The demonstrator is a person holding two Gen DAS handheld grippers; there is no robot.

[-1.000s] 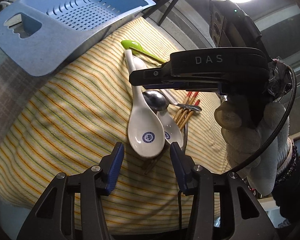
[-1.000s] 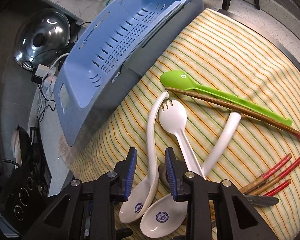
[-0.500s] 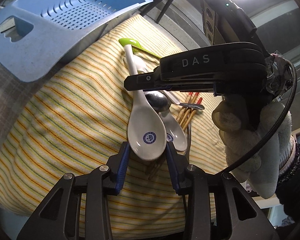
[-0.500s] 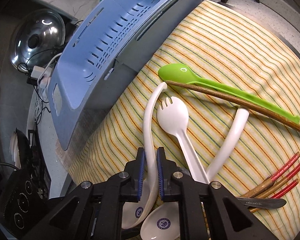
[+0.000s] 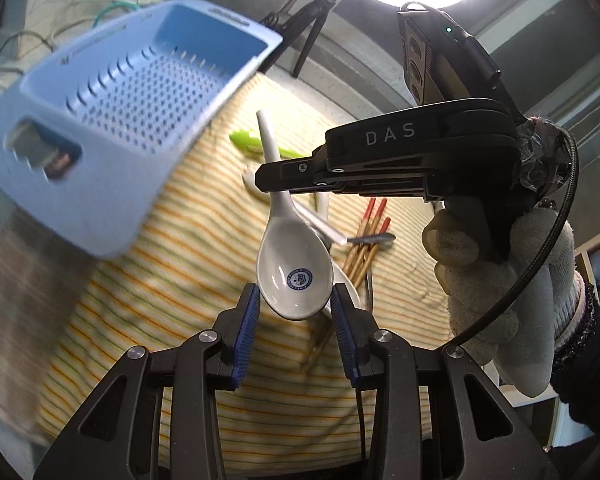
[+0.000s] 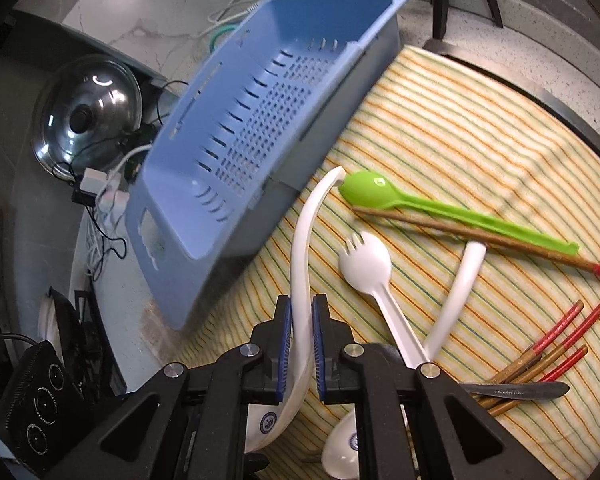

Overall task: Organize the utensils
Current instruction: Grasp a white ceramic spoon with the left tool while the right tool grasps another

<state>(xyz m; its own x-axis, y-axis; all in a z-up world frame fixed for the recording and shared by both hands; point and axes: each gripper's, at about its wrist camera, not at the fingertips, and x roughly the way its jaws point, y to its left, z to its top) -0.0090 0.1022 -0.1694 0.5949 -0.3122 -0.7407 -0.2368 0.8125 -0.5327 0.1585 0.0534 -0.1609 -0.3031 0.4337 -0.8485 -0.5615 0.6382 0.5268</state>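
While I hold one white ceramic spoon [image 5: 296,268] with both tools, my left gripper [image 5: 296,320] pinches its bowl, which carries a round blue emblem too small to read, and my right gripper [image 6: 301,356] pinches its handle. On the right tool's body I read "DAS". Beside the blue basket [image 6: 260,128], on the striped cloth [image 6: 460,128], I count one green spoon [image 6: 420,204], one white spork [image 6: 370,268], a second white spoon [image 6: 456,300] and four red-tipped chopsticks [image 6: 556,344].
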